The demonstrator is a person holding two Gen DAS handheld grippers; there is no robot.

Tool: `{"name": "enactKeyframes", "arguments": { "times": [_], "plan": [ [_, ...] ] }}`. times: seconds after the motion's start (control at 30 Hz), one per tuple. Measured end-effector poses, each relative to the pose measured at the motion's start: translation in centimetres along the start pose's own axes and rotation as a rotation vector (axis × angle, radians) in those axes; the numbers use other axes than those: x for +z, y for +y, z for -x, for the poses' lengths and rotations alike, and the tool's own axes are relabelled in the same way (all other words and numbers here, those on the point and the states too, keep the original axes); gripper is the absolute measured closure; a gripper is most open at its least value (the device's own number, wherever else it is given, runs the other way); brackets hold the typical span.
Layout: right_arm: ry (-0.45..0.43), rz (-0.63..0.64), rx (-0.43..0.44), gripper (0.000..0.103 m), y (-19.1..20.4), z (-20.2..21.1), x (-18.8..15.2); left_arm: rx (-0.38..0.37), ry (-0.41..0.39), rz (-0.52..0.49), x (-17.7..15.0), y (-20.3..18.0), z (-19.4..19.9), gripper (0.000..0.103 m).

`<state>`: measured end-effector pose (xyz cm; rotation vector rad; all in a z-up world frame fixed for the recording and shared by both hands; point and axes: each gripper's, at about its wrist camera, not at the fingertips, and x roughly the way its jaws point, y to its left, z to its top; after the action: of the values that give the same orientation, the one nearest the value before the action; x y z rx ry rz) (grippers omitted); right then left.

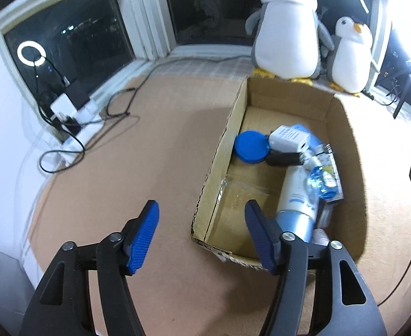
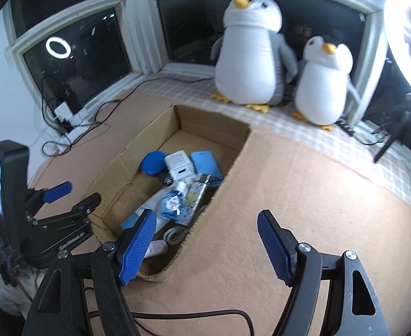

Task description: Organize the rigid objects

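rigid items piled in cardboard box [image 1: 342,128] frame centre, mat [image 1: 155,151] bare; left gripper [image 1: 202,236], right gripper [image 2: 205,247] both apart, empty; task looks near done

Tan mat [image 1: 163,151], open cardboard box [image 1: 342,128] on it, black cables [image 1: 115,112], two plush penguins [image 1: 286,28] behind.

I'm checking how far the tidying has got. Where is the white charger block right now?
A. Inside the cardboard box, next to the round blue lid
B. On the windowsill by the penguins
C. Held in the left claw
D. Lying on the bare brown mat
A: the white charger block lies inside the cardboard box, right beside the round blue lid; both claws are empty.
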<state>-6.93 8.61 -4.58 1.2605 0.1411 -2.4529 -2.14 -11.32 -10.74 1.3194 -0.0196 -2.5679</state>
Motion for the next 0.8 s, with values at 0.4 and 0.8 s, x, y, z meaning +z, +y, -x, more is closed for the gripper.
{"name": "enactKeyframes", "arguments": {
  "times": [0.4, 0.8],
  "plan": [
    [-0.150, -0.097, -0.116, 0.027, -1.6, 6.6, -1.0, -0.029, -0.145, -0.050, 0.6, -1.6, 7.5, 0.027],
    [-0.206, -0.101, -0.153, 0.024, -1.5, 8.9, -1.4, -0.054, -0.179, -0.063, 0.2, -2.4, 9.7, 0.027]
  ]
}}
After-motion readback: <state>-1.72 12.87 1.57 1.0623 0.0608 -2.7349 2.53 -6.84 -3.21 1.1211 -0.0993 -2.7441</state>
